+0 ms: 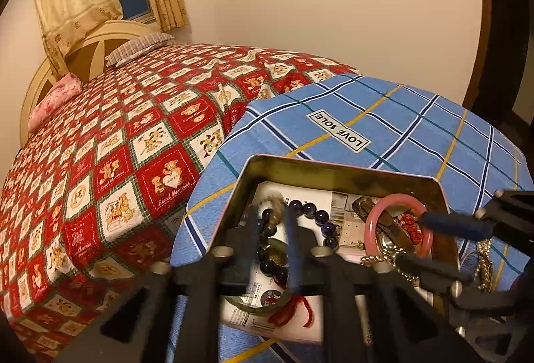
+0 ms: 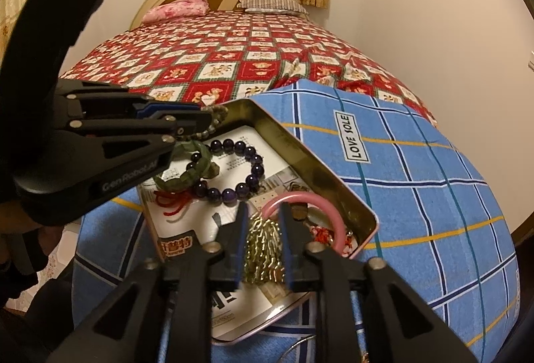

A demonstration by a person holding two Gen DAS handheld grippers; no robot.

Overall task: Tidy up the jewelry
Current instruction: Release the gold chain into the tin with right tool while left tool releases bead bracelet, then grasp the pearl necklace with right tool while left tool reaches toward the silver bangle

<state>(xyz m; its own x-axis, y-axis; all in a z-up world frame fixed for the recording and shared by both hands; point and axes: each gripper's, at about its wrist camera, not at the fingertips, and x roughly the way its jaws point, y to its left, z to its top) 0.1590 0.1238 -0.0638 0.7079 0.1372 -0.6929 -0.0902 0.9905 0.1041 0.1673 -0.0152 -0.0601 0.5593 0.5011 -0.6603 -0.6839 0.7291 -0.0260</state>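
My metal tin (image 2: 302,142), a rounded rectangle with a tarnished inner wall, sits on the blue checked cloth (image 2: 417,182), lined with printed paper. In it lie a glossy dark bead bracelet (image 2: 233,172), a smooth pink bangle (image 2: 320,206), a green stone bracelet (image 2: 187,169) with red cord, and a fine gold chain (image 2: 263,249). My right gripper (image 2: 263,226) stands released around the chain. My left gripper (image 1: 270,222) is released too, over beads I can't make out through blur. Beyond is a red quilt (image 2: 233,55).

The left gripper's blurred fingers (image 1: 293,249) hide part of the dark bead bracelet (image 1: 317,217); the tin's (image 1: 333,171) near edge is cut off.
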